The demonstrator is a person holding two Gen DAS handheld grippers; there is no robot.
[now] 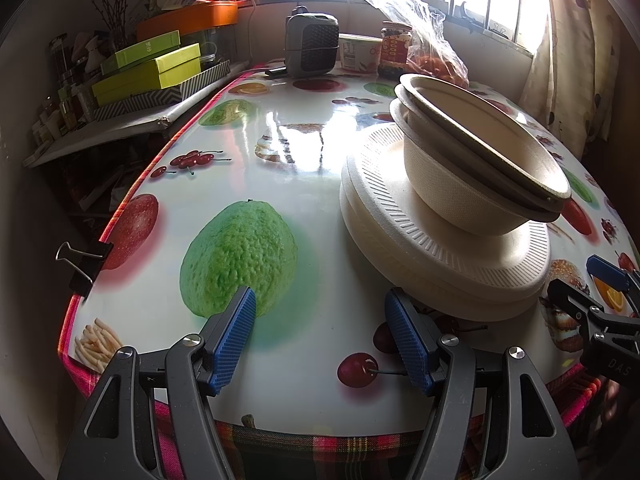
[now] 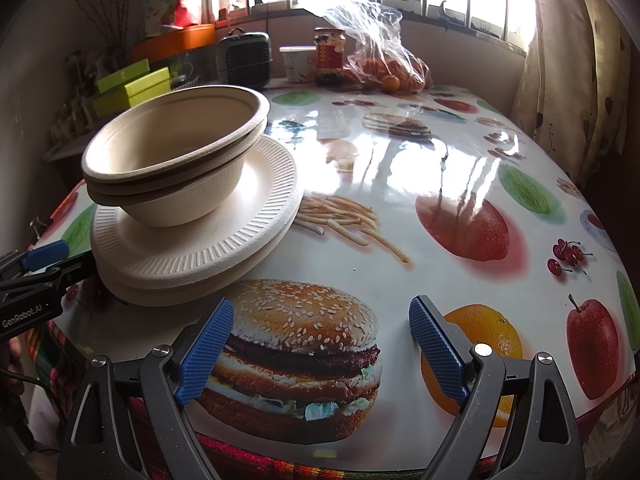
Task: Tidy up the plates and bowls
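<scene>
Table: glossy round table under a fruit-and-burger print cloth, spreading out ahead of both pairs of fingers.
Plates: stack of cream ribbed paper plates resting on the table, just ahead and to the right of the left fingers, ahead and to the left of the right fingers.
Bowls: two nested beige paper bowls sitting on the plates, tilted, the upper one not fully seated.
Far clutter: grey box-shaped fan, clear plastic bag of oranges and red-labelled glass jar, well beyond the fingers by the window.
Left gripper: blue-padded fingers wide apart, holding nothing, over the table's near edge.
Right gripper: fingers wide apart, empty, above the printed burger.
</scene>
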